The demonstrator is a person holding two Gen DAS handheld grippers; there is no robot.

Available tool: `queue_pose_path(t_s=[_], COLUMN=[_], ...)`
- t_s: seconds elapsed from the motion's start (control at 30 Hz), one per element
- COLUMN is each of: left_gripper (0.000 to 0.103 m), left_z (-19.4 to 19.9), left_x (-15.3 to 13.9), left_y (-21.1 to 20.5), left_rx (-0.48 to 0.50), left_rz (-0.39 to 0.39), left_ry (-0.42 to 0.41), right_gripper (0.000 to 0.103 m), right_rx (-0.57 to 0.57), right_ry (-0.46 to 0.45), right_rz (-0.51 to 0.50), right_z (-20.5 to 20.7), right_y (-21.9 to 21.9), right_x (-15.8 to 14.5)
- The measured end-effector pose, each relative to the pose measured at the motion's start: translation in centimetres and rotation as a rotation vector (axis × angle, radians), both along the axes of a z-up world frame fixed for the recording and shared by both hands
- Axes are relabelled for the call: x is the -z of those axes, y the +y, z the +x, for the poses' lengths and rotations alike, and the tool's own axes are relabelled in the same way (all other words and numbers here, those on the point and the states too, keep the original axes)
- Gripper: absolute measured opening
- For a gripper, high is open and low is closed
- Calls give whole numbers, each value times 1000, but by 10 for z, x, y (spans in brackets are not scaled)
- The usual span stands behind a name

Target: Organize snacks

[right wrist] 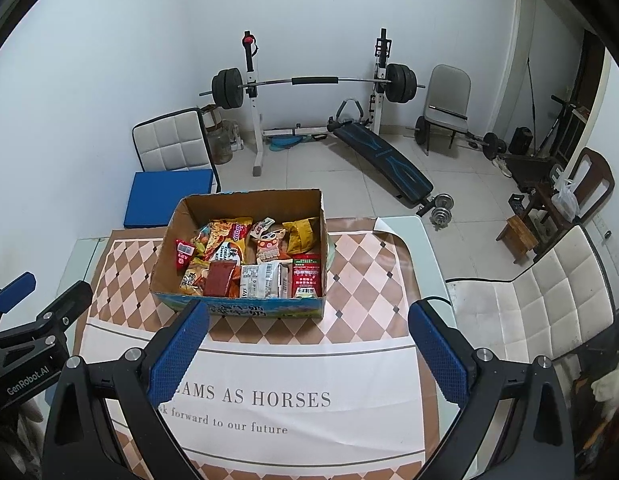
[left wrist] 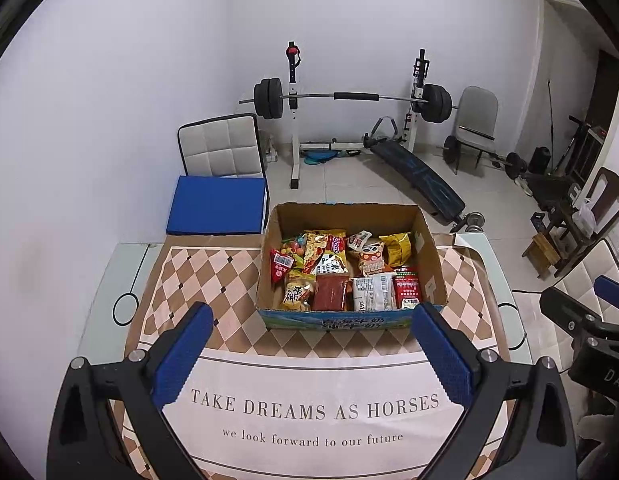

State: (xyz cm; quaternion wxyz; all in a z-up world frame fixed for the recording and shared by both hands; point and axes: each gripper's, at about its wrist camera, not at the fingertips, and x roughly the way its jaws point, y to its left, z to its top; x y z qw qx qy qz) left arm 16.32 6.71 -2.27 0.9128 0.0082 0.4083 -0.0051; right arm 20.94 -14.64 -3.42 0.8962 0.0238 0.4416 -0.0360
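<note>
Checkered cloth: covers the worktop (left wrist: pixel 121 280), weight bench (left wrist: pixel 417 168) behind
Box (left wrist: pixel 429 256): snacks inside
Left claw (left wrist: pixel 309 356): wide open, empty
Right claw (right wrist: pixel 307 354): same

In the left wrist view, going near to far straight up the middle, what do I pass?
Tablecloth lettering → cardboard box of snacks → tiled floor → barbell on its rack → white wall.
</note>
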Motion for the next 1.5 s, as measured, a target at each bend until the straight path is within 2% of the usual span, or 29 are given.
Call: queue_pose_path(t_s=[1.5], left_gripper=[102], left_z=[1], left_x=[-20], left_y=[2], left_rx=[24], left_rz=[-20], left_ry=[-34], right_gripper=[102], right_rx=[-17], right_ry=[-1], right_rz=[14], right_z=[0], right_y=[3], right_x=[-17])
